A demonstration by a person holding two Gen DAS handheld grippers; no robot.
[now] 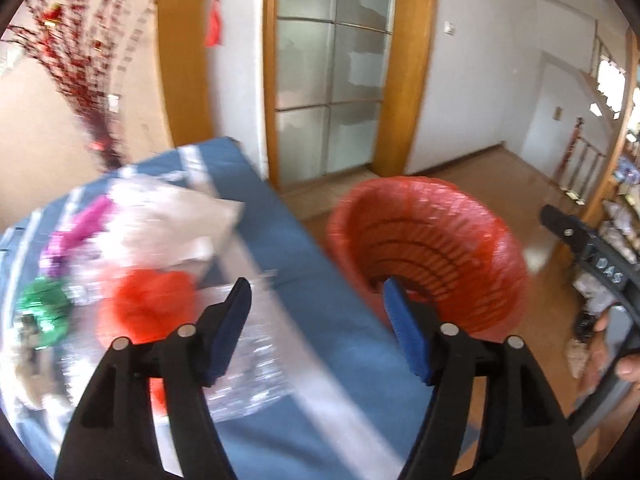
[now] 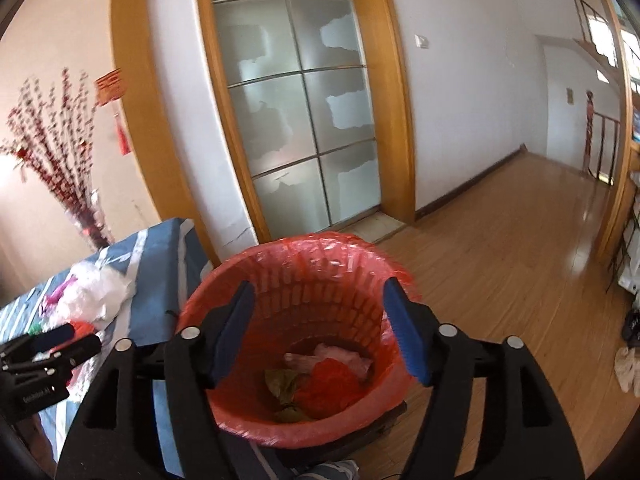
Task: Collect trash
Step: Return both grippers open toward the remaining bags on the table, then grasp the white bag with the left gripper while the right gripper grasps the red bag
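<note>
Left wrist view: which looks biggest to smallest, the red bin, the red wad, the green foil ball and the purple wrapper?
1. Red bin, by far.
2. Red wad.
3. Green foil ball and purple wrapper look alike; motion blur prevents ranking them.
The table trash sits nearer the camera, so true sizes may differ.

My left gripper (image 1: 316, 292) was wide open, blue-padded fingers (image 1: 234, 324) spread with nothing between them, pointing forward and a little down. My right gripper (image 2: 318, 296) was open just as wide, tilted downward and empty. In the left view, my bare hand (image 1: 626, 360) gripped the right handle.
</note>
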